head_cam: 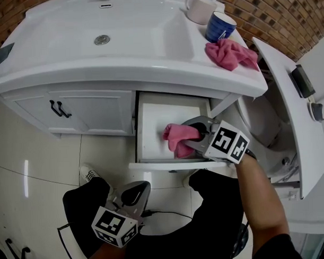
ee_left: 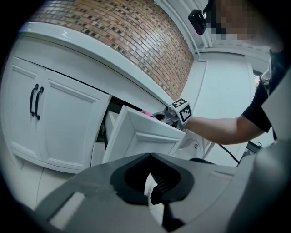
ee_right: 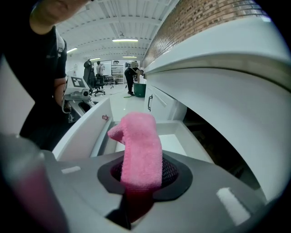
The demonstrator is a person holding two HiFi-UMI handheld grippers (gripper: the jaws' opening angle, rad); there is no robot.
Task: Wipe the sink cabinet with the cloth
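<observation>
The white sink cabinet has its drawer pulled out under the basin. My right gripper is inside the drawer, shut on a pink cloth. In the right gripper view the pink cloth sticks up from the closed jaws over the white drawer floor. My left gripper hangs low near the person's legs, shut and holding nothing; in the left gripper view it points at the drawer front from below.
A second pink cloth lies on the countertop beside a blue mug and a white mug. A cabinet door with black handles is closed at left. A toilet stands to the right. A black cable runs on the tiled floor.
</observation>
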